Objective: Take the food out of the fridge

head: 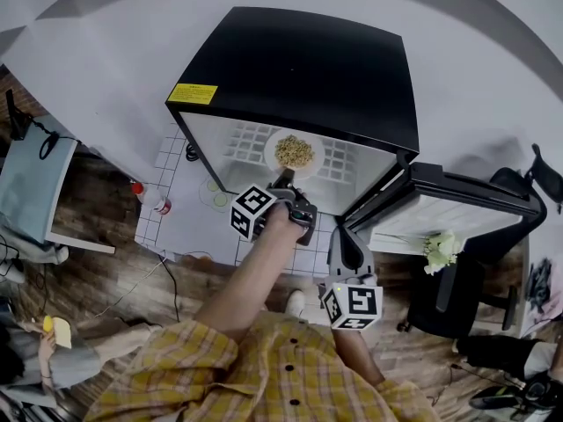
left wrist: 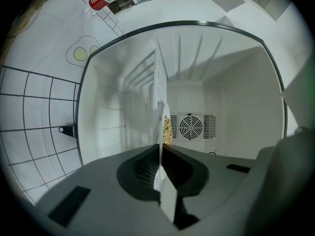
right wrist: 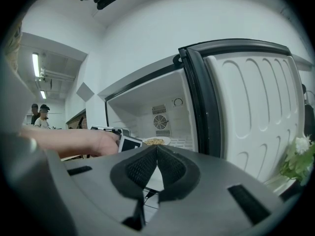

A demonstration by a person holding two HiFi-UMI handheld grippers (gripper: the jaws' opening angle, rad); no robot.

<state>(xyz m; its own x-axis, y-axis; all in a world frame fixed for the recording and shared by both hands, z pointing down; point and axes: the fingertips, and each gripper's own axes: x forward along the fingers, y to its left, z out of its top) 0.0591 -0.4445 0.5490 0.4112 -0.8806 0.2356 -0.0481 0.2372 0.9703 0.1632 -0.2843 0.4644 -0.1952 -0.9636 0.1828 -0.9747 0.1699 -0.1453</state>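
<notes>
A white plate (head: 295,152) of yellowish food (head: 295,150) rests on the wire shelf inside the open black fridge (head: 308,69). My left gripper (head: 283,183) reaches into the fridge and is shut on the plate's near rim. In the left gripper view the plate (left wrist: 158,173) appears edge-on, pinched between the pads, with the food (left wrist: 167,129) just beyond. My right gripper (head: 346,246) hangs back outside the fridge, near the door, shut with nothing in it. From the right gripper view (right wrist: 156,149) the plate (right wrist: 156,141) and the left gripper (right wrist: 120,140) show ahead.
The fridge door (head: 440,205) stands open to the right, with white flowers (head: 442,249) beside it. A red-capped bottle (head: 158,202) lies on the gridded mat left of the fridge. A fan grille (left wrist: 191,127) sits in the fridge's back wall. People stand far off (right wrist: 39,114).
</notes>
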